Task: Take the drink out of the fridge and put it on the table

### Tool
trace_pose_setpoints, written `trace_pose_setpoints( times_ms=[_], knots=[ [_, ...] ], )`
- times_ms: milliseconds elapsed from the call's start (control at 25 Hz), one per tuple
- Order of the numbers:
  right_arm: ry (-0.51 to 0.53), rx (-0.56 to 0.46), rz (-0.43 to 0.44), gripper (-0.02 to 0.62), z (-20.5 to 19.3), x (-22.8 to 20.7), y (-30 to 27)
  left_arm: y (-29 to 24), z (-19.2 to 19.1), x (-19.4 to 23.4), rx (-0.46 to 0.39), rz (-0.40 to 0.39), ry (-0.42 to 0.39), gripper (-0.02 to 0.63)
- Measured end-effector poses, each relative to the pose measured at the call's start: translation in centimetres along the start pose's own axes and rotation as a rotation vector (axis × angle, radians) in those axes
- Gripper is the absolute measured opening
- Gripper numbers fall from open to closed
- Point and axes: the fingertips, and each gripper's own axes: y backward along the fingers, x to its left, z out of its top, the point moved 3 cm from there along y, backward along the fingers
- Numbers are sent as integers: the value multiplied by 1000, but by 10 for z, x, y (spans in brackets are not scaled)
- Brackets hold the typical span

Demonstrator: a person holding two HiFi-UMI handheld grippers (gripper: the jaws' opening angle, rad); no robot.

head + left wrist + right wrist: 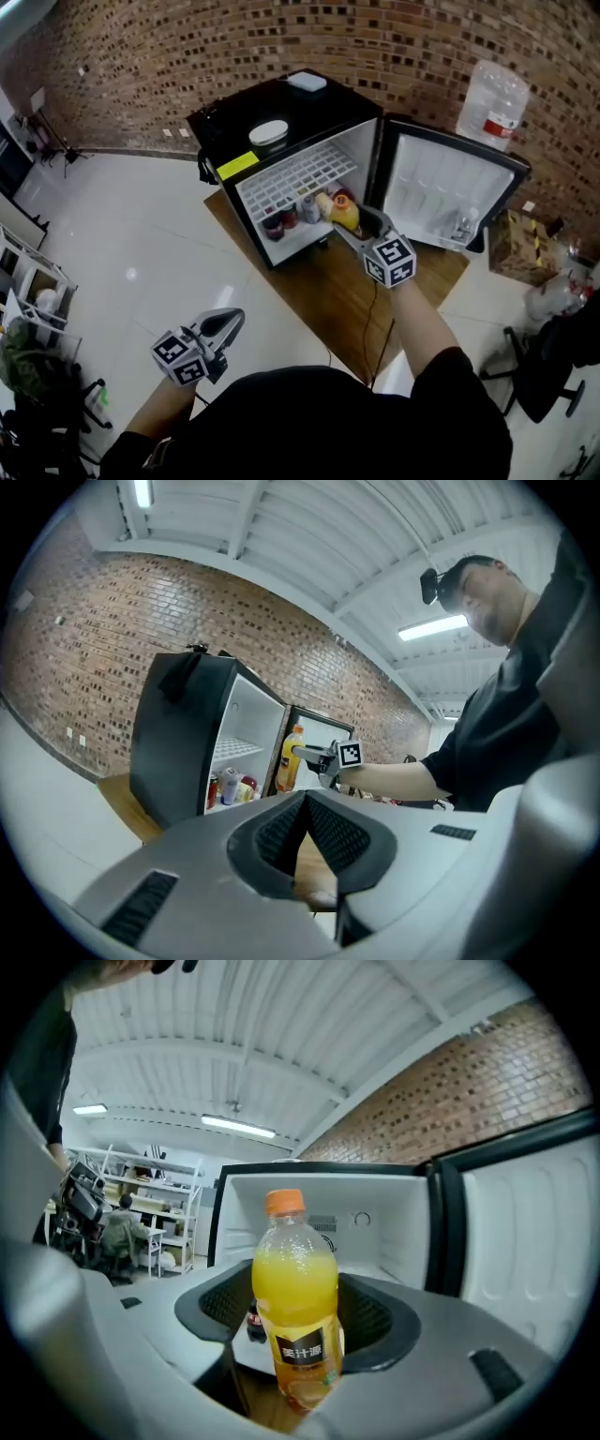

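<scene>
The right hand-held gripper [354, 221] has its jaws closed wide around the lower body of an orange juice bottle [294, 1283], pads pressing on either side at the label. The bottle stands upright with its orange cap on top. Gripping low on the body and keeping the bottle vertical probably keeps the weight steady and leaves the base free to set down. Directly beyond this hand-held gripper is the white inside of the open mini fridge [309, 178], so the drink seems to be at the mouth of the fridge and just clear of the lower shelf. Brown wood of the counter [323, 291] shows under the bottle's base. A few cans and small bottles [291, 216] sit on that shelf to the left of the hand-held gripper. The door [450, 187] is swung fully open on its right, leaving the way out clear. The right arm reaches forward nearly straight, with the forearm bare below a black sleeve. The tool lies about level, with its marker cube facing up. The left hand-held gripper [307, 803] hangs low and well back from the fridge, off the counter's left side, with its jaws together on nothing. That arm is bent by the person's side, pointing the tool roughly towards the fridge, apparently idle while the right one carries. The drink is not yet on the counter.
</scene>
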Motion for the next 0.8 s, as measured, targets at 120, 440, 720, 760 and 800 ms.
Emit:
trace_pose_setpoints(
  times_ms=[120,440,720,760,800],
  knots=[
    [-90,29,-60,296,-35,-8,34,-27,-10,3,22,-40,-3,-6],
    [-243,128,-160,296,-141,-14,106,-94,-57,-16,111,-157,43,-6],
    [-305,109,-179,299,-205,-18,118,-125,-86,-25,186,-170,35,-6],
    [-303,91,-171,299,-208,-19,118,-128,-87,-24,190,-167,35,-6],
    [-300,73,-161,301,-210,-20,119,-132,-87,-24,193,-165,34,-6]
  ],
)
